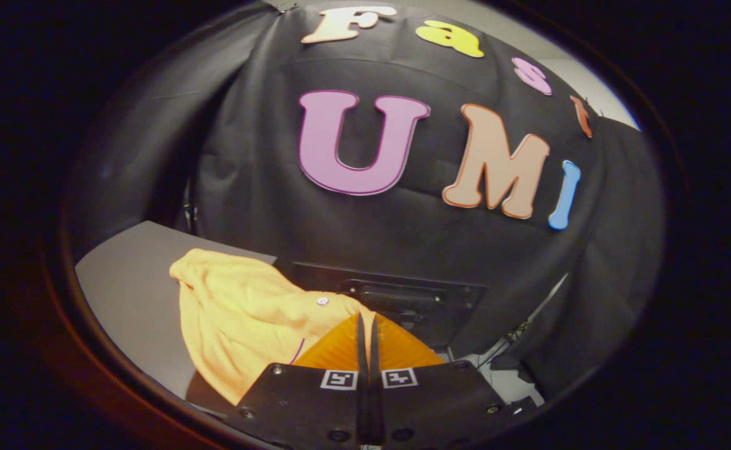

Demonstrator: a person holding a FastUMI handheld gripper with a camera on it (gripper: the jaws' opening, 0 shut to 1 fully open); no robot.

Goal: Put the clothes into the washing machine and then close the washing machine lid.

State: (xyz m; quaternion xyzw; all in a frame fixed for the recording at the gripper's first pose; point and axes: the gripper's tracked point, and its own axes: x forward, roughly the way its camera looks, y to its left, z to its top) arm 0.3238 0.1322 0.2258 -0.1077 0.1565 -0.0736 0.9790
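My tongs (366, 325) are closed, the two fingers pressed together with nothing between them. The yellow shirt (240, 319) lies crumpled just left of the fingers, its near edge touching them, on the grey table (128, 287). Behind the shirt stands a dark box (403, 300) against the black cloth wall (247, 187).
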